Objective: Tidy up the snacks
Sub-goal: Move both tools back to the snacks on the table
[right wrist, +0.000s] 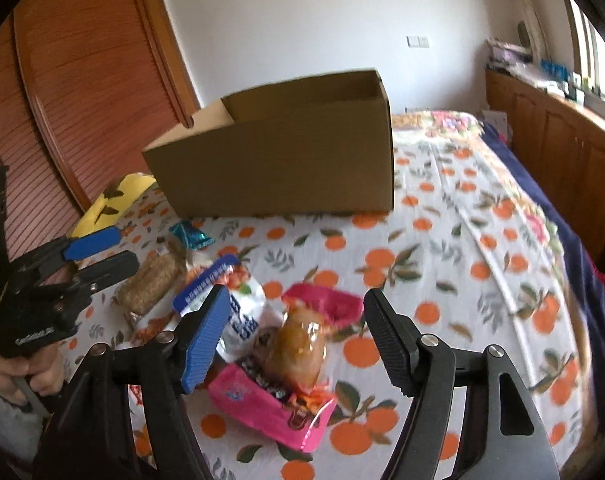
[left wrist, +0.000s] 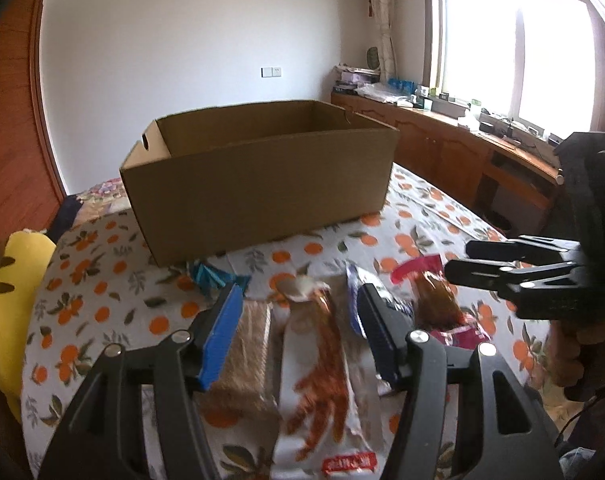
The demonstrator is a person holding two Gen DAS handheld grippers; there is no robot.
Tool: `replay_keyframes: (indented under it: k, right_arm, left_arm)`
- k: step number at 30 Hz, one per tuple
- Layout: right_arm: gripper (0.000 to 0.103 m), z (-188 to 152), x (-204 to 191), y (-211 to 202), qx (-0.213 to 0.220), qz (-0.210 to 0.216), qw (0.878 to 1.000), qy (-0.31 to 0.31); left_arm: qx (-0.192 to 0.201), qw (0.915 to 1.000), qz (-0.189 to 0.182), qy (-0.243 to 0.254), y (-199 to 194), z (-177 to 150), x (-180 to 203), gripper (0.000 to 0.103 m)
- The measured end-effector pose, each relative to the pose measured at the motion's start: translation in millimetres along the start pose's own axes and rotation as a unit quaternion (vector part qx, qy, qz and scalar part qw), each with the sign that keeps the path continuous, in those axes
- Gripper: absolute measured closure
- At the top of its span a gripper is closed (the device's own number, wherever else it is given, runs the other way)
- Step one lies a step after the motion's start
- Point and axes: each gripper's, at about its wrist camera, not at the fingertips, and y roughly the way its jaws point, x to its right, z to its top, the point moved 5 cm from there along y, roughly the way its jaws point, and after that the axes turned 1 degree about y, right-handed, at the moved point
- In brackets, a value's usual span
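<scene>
An open cardboard box stands on the orange-print cloth. In front of it lie snack packets. My left gripper is open above a white packet with red strips, which lies between its fingers; a brown bar packet lies at its left. My right gripper is open over a pink packet with brown contents. A blue-and-white packet lies beside it. A teal wrapper sits near the box.
A yellow plush cushion lies at the cloth's left edge. Wooden cabinets with clutter on top run under the window at the right. A slatted wooden door is at the left. A hand holds the left gripper's handle.
</scene>
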Motion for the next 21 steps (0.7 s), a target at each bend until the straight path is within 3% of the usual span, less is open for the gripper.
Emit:
replay_keyframes:
  k: [6, 8, 11, 21]
  right_arm:
    - [0.037, -19.1, 5.5, 14.2, -0.022, -0.004, 1.0, 0.015]
    - [0.046, -23.2, 6.9, 18.0, -0.029, 0.003, 0.999, 0.019]
    - [0.05, -25.9, 8.7, 23.2, -0.034, 0.004, 0.999, 0.024]
    - [0.051, -34.1, 9.5, 38.0, -0.036, -0.007, 0.999, 0.01]
  left_arm:
    - [-0.027, 0.9996, -0.006, -0.001, 1.8, -22.6, 10.3, 0.043]
    - [-0.038, 0.9992, -0.011, 0.001, 4.1, -29.7, 13.8, 0.043]
    - [-0.05, 0.9987, -0.009, 0.009, 7.8, -37.5, 18.8, 0.045]
    - [-0.088, 0.996, -0.008, 0.011, 29.1, -46.0, 21.3, 0.043]
